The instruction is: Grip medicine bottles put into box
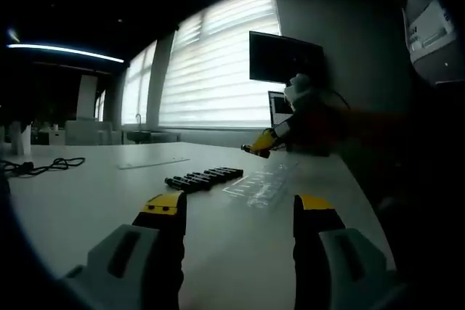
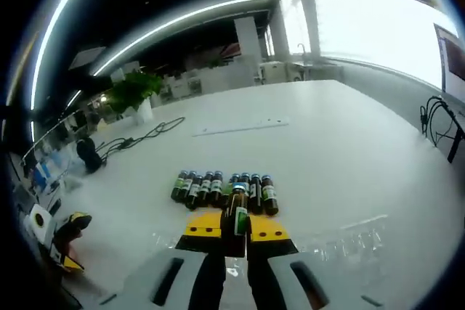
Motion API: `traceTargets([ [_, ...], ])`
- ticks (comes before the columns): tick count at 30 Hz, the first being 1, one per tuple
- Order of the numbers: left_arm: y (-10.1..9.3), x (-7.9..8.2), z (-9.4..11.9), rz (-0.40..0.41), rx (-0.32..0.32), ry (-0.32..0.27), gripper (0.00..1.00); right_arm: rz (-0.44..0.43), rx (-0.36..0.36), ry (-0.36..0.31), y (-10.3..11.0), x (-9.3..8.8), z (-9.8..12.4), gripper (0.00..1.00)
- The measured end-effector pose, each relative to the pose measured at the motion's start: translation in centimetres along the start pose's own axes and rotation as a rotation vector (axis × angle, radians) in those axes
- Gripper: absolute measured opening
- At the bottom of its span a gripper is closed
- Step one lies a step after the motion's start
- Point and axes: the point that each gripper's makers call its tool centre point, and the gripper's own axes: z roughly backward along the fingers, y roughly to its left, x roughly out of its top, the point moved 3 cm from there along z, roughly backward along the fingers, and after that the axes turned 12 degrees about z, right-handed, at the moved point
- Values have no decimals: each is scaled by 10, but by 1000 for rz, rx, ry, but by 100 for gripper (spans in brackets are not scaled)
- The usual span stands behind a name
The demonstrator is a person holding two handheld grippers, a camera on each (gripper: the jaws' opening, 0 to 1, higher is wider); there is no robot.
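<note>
Left gripper [image 1: 237, 212]: in my left gripper view its jaws stand wide apart with nothing between them, low over the white table [image 1: 87, 186].
Right gripper [image 2: 235, 236]: in my right gripper view the jaws are drawn narrow, clamped on a brown medicine bottle [image 2: 237, 212] with a green label, held upright between the yellow tips.
Clear box [image 2: 341, 241]: just past my right jaws I see a transparent tray with moulded slots lying flat on the table; from the left it shows beside the bottle row [image 1: 261, 183].
Bottle row [image 2: 221, 188]: beyond the held bottle, the remaining bottles lie side by side in a line, touching one another, caps pointing away from me; in the left gripper view the same row lies dark ahead of the open jaws [image 1: 203, 177].
Other gripper: my right one comes into the left gripper view from the right, yellow tips above the far table edge [image 1: 259, 143].
Farther off: a black cable [image 2: 142, 137] trails across the table, and a potted plant [image 2: 131, 92] stands at the far edge.
</note>
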Motion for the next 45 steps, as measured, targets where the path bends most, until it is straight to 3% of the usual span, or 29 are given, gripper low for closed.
traceTargets([
  [16, 0, 1, 0, 18, -3, -7, 52, -14, 73, -13, 39, -7, 12, 6],
  [25, 1, 2, 1, 34, -3, -13, 52, -46, 164, 20, 83, -28, 2, 6],
  [31, 1, 2, 1, 29, -5, -10, 52, -39, 190, 35, 93, -31, -3, 6],
  [34, 1, 3, 1, 36, -3, -14, 51, -89, 233, 33, 100, -31, -4, 6],
  [45, 0, 2, 1, 25, -4, -10, 51, -37, 199, 60, 106, -41, -10, 7],
])
